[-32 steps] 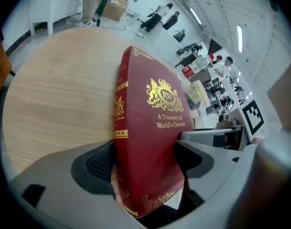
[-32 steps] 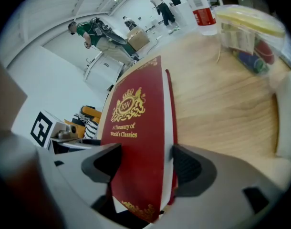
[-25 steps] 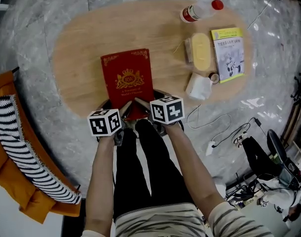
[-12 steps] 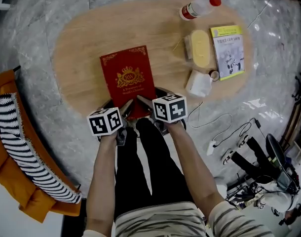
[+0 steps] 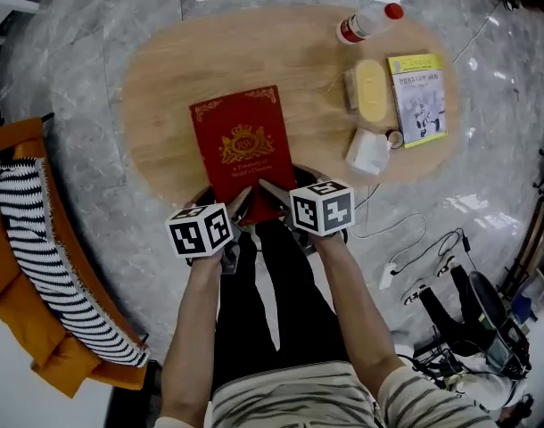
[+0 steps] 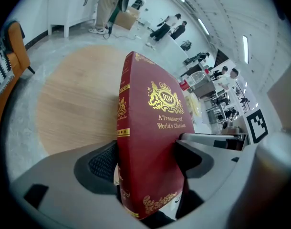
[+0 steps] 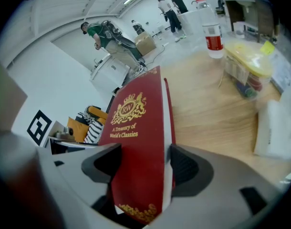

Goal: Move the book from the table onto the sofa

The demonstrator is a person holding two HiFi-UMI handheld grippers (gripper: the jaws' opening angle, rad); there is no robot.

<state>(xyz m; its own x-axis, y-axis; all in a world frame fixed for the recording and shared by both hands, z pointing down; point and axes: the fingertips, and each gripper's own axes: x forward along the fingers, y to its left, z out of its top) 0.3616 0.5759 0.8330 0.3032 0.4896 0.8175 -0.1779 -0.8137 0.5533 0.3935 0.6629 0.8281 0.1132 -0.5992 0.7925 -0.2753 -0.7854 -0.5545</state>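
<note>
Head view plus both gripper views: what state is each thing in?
red book: closed, gripped at its near edge by both grippers
left gripper: shut on the red book
right gripper: shut on the red book
bottle: on its side, cap on
yellow-lidded box: lid on

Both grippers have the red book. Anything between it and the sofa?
Nothing visible. Left gripper and right gripper are shut on the book; only bare floor lies between the table and the sofa at left.
</note>
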